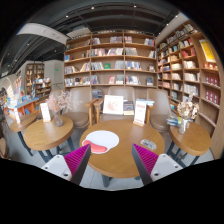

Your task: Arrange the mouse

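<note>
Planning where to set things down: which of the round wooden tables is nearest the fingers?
The middle table, just ahead of the open fingers, carrying the white mat. The left table and right table stand farther off.

Smooth wooden table (118, 152) — wooden bookshelves (110, 58)

Round table (120, 158): warm mid-brown wood top, plain, no visible pattern. Mouse pad (101, 141) on it: white oval with a red patch at its near edge. Mouse (148, 144): small, dark grey to black. Finger pads (77, 157): saturated magenta with fine ribbed lines (both alike); finger bodies black. Side table (45, 133): same brown wood. Bookshelves (110, 60): orange-brown wood, spines mixed red, green, blue, white. Upright cards (113, 104): white with a reddish print. Ceiling dark.
</note>
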Tool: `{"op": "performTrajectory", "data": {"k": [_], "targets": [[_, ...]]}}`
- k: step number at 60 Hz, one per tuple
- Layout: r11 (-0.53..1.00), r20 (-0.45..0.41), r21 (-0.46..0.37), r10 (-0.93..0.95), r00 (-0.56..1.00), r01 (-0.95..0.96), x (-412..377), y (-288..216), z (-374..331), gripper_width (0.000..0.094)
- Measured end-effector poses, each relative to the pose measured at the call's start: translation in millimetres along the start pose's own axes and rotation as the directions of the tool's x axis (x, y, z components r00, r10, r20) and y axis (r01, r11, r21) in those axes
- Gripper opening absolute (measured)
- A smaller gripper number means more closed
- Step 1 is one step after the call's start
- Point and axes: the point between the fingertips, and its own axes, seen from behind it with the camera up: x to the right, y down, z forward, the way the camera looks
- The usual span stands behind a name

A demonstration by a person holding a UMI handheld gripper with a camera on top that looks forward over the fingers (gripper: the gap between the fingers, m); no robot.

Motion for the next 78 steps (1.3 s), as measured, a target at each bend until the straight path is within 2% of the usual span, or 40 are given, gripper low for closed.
{"op": "performTrajectory", "data": {"k": [7,8,27,35,53,78], "targets": [[1.0,-0.052,-0.023,0.017,0.998,-0.018,21,7,7,0.0855],[1.0,-0.055,-0.024,0.017,0.998,-0.018,44,15,15,0.0854],[0.994,-0.218,-0.091,0.034,0.975,-0.055,162,60,50,0.0852],[0.993,-0.252,-0.109,0.025,0.967,-0.054,196,75,68,0.085],[0.99,-0.226,-0.135,0.001,0.974,-0.033,225,97,139,0.0854],[0.97,-0.219,-0.232,0.015,0.976,-0.067,257,143,259,0.0848]]}}
